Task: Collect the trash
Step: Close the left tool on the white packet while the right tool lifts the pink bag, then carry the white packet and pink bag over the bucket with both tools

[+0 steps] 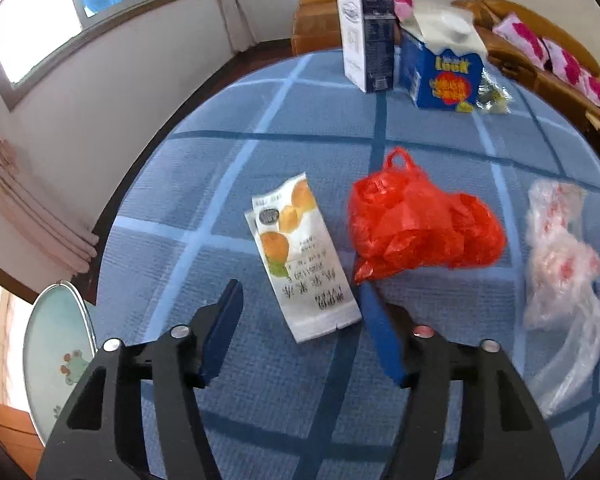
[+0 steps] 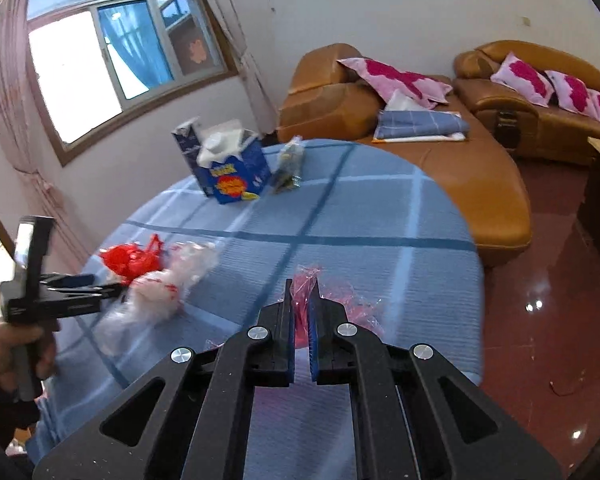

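Covering the round table [image 1: 300, 120] is a blue cloth crossed by pale and dark stripes, seen from the left wrist; beyond it stand a white wall, a window [image 1: 32, 40] and a tan leather sofa [image 1: 540, 40] with pink-patterned cushions. At the far edge a tall white and navy carton [image 1: 366, 36] stands upright beside an open blue box [image 1: 440, 76] with white paper sticking out of its top. Nearer, a flat white wrapper [image 1: 300, 256] printed with oranges lies on the cloth, its lower end between the tips of the left gripper [image 1: 300, 300], whose blue pads stand apart without touching it. Just right of the wrapper sits a crumpled red bag [image 1: 420, 224], close to the right pad. Further right lies a clear bag [image 1: 560, 264] with red print.

From the right wrist the same cloth [image 2: 340, 216] shows, with red tiled floor [image 2: 540, 320] to the right and the sofa [image 2: 420, 152] behind. The blue box [image 2: 236, 172] and a small clear packet [image 2: 288, 164] sit at the far side. The right gripper [image 2: 301, 292] points down at the table, its jaws pressed together on a pink transparent wrapper [image 2: 352, 304], which spreads on the cloth to their right. At the left edge a hand [image 2: 12, 348] grips the handle of the left gripper [image 2: 80, 284], reaching level toward the red bag [image 2: 132, 258] and clear bag [image 2: 168, 284].
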A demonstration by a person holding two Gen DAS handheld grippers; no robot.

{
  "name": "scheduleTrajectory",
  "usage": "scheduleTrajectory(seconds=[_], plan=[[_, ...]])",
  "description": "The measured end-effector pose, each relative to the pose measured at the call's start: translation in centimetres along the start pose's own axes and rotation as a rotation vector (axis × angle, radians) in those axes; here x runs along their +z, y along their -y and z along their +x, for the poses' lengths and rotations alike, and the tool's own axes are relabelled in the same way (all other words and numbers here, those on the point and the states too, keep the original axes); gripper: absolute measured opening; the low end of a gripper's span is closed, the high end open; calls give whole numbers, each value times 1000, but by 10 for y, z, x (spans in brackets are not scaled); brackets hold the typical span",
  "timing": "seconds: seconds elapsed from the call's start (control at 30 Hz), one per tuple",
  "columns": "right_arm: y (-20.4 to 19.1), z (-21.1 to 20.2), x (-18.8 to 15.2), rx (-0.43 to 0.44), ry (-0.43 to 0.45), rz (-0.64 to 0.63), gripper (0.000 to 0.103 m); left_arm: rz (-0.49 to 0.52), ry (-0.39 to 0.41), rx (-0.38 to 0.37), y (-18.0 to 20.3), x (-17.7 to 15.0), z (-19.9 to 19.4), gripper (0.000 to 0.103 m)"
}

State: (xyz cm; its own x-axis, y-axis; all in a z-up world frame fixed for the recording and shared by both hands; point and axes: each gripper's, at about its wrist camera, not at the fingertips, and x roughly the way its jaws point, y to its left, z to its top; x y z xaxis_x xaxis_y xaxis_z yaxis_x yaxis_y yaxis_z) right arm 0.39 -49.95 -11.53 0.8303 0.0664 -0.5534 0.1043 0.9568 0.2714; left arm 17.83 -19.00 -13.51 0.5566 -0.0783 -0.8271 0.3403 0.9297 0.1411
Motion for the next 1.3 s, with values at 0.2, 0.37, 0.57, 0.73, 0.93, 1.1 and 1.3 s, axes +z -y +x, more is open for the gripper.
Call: scheduleTrajectory(seconds=[0.2,0.37,0.57,0.73,0.93,1.1,1.3], plan=[[-22,0,11,59,23,-2,6,40,1,-28,-2,-8,-7,35],[-42,2,21,82,37,4,6,57,10,-44,-21,-25,-26,10],[-86,9,31,121,52,-44,6,56,16,-62,-51,-47,-49,2],[-121,12,36,154,57,-93,6,22,42,-76,-69,-53,-61,0],[-147,15,45,182,65,-125,6,21,75,-66,-81,-59,-82,0],[-170,30,49,217,42,-138,6,7,94,-35,-99,-65,-99,0],[-205,56,46,260,10,-168,6,-23,92,29,-128,-79,-113,0]])
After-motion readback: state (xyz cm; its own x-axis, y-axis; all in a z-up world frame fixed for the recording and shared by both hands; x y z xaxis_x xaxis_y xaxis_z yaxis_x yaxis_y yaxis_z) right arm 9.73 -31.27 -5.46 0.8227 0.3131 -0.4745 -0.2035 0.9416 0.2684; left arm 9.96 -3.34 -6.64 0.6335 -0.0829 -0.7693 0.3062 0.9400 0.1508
